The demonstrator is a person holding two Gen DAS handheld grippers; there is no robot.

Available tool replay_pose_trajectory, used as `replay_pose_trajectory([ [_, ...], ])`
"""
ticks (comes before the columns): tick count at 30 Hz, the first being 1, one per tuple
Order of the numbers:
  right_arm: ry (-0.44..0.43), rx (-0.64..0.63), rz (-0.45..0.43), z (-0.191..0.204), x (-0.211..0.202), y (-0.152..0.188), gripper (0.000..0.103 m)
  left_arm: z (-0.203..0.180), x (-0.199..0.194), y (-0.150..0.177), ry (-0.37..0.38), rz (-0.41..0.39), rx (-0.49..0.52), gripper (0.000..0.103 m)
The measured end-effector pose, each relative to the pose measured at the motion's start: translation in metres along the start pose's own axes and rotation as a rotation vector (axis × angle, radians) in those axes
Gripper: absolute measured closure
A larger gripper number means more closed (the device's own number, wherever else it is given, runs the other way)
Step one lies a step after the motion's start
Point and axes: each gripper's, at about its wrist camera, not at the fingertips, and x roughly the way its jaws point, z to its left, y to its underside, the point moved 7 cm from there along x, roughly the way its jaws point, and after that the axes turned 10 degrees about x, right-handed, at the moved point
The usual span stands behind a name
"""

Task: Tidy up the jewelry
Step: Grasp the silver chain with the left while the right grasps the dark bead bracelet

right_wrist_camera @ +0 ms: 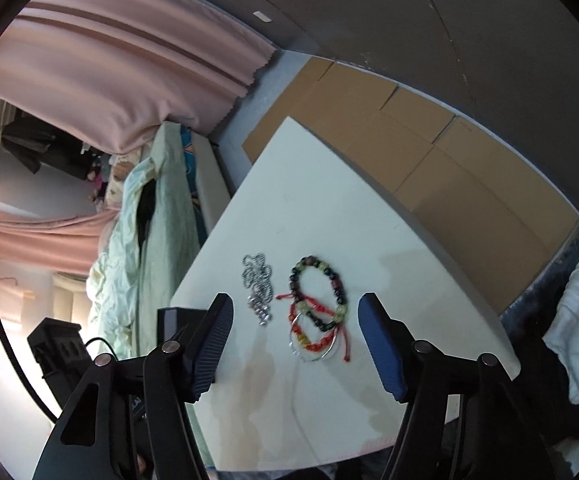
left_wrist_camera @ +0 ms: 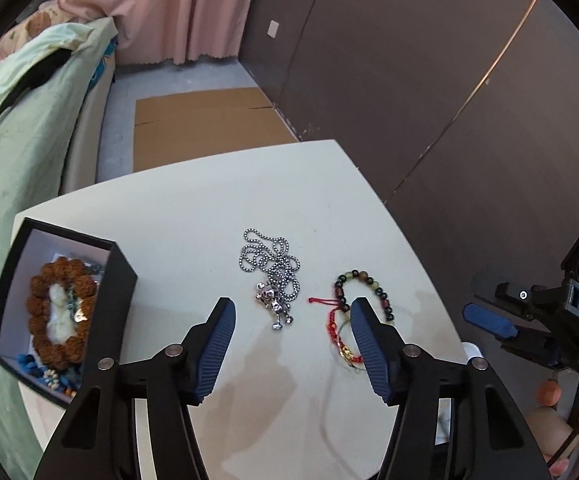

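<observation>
A silver ball-chain necklace (left_wrist_camera: 273,270) with a small figure pendant lies mid-table; it also shows in the right wrist view (right_wrist_camera: 258,284). Right of it lie a dark beaded bracelet (left_wrist_camera: 365,286) and a red braided cord bracelet (left_wrist_camera: 339,338), overlapping in the right wrist view, the beaded one (right_wrist_camera: 321,290) over the red cord (right_wrist_camera: 313,340) and a thin silver bangle (right_wrist_camera: 316,342). A black jewelry box (left_wrist_camera: 59,308) at the left holds a brown bead bracelet (left_wrist_camera: 59,312) and blue beads. My left gripper (left_wrist_camera: 291,308) is open above the table near the necklace. My right gripper (right_wrist_camera: 295,308) is open above the bracelets.
The white table (left_wrist_camera: 217,208) ends near a brown wall (left_wrist_camera: 429,80). Flat cardboard (left_wrist_camera: 209,128) lies on the floor beyond. A bed with green bedding (left_wrist_camera: 21,140) stands at the left, pink curtains (left_wrist_camera: 157,8) behind. The right gripper body (left_wrist_camera: 549,312) shows at the table's right edge.
</observation>
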Motion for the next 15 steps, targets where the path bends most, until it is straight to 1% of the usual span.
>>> replay_pose_trajectory([
  [2,0.013,0.001,0.02,-0.001,0.007,-0.002,0.049,0.0,0.011,0.001,-0.005,0.021,0.002,0.048],
  [4,0.012,0.002,0.044,-0.003,0.013,-0.003,0.053,0.0,0.023,0.004,-0.018,0.044,0.008,0.051],
  [5,0.016,0.0,0.054,-0.003,0.016,-0.003,0.059,0.001,0.027,0.005,-0.023,0.051,0.009,0.051],
  [7,0.028,-0.003,0.071,-0.004,0.021,-0.003,0.068,0.003,0.039,0.008,-0.035,0.071,0.013,0.054],
  [8,0.031,-0.005,0.074,-0.005,0.022,-0.003,0.07,0.004,0.042,0.009,-0.041,0.077,0.018,0.055],
  [11,0.076,-0.018,0.066,-0.009,0.026,-0.004,0.071,0.007,0.052,0.011,-0.051,0.097,0.026,0.056],
  [15,0.105,-0.039,0.068,-0.006,0.032,-0.008,0.072,0.013,0.062,0.012,-0.065,0.108,0.024,0.057],
])
